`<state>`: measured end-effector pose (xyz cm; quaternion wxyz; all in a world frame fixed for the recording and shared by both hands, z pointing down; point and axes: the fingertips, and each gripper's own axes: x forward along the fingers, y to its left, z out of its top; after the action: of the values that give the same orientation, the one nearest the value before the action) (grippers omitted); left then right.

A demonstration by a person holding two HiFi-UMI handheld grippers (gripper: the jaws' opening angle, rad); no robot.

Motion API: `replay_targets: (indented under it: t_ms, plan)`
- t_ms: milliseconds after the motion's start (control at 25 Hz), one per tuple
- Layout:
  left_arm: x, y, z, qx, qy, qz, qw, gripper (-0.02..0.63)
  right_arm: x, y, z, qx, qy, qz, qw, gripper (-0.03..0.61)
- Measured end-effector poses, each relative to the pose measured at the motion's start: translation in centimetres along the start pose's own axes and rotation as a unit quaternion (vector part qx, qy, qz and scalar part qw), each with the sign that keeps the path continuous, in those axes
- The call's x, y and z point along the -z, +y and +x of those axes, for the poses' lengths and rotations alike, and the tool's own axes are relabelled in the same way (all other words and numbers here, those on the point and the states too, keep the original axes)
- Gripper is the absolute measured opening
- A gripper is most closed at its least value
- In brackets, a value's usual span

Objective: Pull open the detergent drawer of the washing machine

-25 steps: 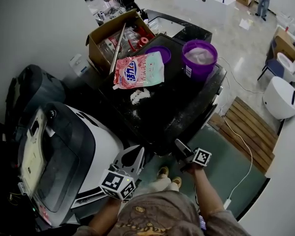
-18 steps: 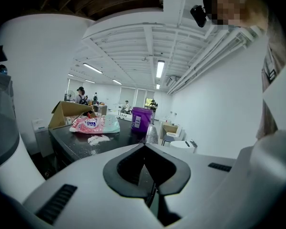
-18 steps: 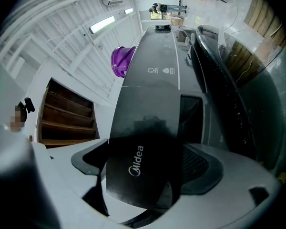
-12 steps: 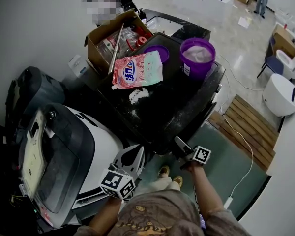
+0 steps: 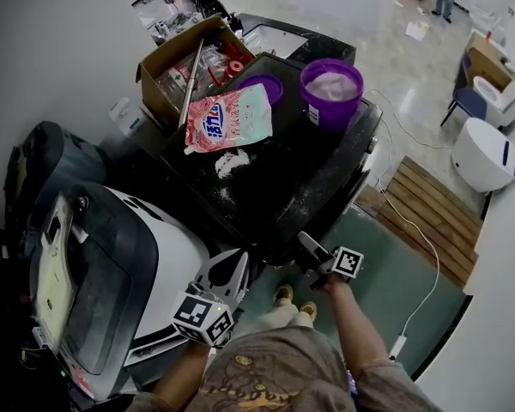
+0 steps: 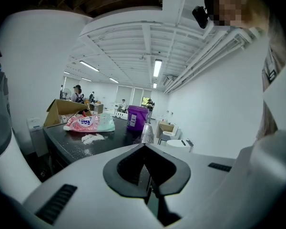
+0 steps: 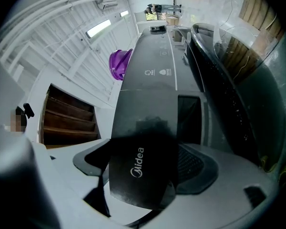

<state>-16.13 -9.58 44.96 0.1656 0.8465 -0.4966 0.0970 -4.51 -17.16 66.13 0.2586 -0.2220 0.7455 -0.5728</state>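
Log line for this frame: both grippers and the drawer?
left gripper: shut, empty | right gripper: jaws just been closing, now on drawer front | phase: grasp

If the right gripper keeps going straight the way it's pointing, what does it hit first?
The dark glossy Midea-branded detergent drawer front: it sits between the right gripper's fingers, which have just been closing and seem to press it.

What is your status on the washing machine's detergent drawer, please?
Left gripper shut, empty. Right gripper: jaws have just been closing, now gripping the detergent drawer front. Nothing seen blocking it.
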Motion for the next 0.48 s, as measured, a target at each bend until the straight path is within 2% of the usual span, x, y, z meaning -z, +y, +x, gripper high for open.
replay_targets:
  t_ms: [280, 480]
  plan:
    - [-0.1, -0.7, 0.3, 0.009, 0.002, 0.004, 1.0000, 0.021, 0.2, -0.6, -0.6, 0.022, 0.002, 0.005, 1.000, 0.417]
    - [0.0, -1.2, 0.4, 0.020, -0.001, 0.003, 0.9998, 0.021, 0.2, -0.6, -1.6, 0.023, -0.012, 0.014, 1.000, 0.377]
